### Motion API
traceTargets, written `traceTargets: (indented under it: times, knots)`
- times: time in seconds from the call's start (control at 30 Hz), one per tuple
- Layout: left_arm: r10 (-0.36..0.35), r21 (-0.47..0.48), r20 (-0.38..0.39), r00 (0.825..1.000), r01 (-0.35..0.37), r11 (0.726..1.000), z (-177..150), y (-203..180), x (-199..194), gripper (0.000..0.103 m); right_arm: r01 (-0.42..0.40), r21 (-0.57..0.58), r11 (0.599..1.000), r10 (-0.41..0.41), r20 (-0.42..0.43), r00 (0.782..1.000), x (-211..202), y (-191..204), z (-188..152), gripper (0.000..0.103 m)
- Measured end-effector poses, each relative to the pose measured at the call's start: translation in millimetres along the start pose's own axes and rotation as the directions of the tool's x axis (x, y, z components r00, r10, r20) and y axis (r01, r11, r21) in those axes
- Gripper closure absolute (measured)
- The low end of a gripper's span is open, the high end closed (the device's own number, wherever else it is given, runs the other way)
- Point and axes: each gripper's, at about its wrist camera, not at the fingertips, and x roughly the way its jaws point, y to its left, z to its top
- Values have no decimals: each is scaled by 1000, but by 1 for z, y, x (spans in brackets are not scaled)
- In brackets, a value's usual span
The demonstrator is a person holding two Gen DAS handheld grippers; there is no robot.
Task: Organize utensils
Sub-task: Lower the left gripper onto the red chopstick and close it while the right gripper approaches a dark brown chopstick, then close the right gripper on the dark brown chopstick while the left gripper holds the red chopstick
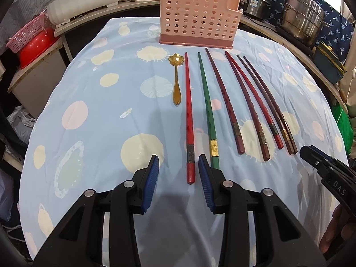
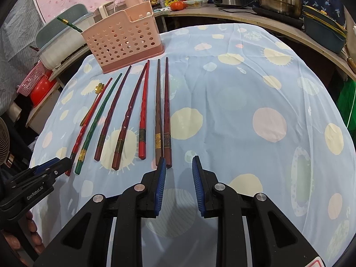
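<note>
- Our left gripper (image 1: 178, 166) hangs low over the near edge of the tablecloth (image 1: 89, 102), jaws wide and holding nothing; the butt of the red chopstick (image 1: 189, 120) lies on the cloth between its blue pads (image 1: 153, 171).
- Our right gripper (image 2: 179, 166) is likewise spread wide and empty, its left pad just beside the butts of the two dark brown chopsticks (image 2: 162, 115).
- Seven chopsticks lie side by side, tips toward the far edge; the green chopstick (image 1: 207, 111) is just right of the red one.
- The left view shows the gold flower spoon (image 1: 176, 82) whole; in the right view the red chopstick half hides it.
- The pink perforated holder (image 1: 198, 15) stands at the far edge.
- Only the right view shows a green chopstick in the basin (image 2: 64, 40) beyond the table.
</note>
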Motion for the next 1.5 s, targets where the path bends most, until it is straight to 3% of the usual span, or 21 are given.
traceTargets:
  times: [0.63,0.93,1.5]
  knots:
    - [12,18,3,1000,-12,1000,0,-2,8,68,-3,-25,1000,3,-3,1000,18,12,13,81]
    - [30,21,19,999,-31,999,0,1,9,84,4,-39,999,-5,-3,1000,24,13,12,88]
    - [15,8,13,1000,-15,1000,1,4,9,84,-6,-14,1000,6,16,1000,23,8,19,88]
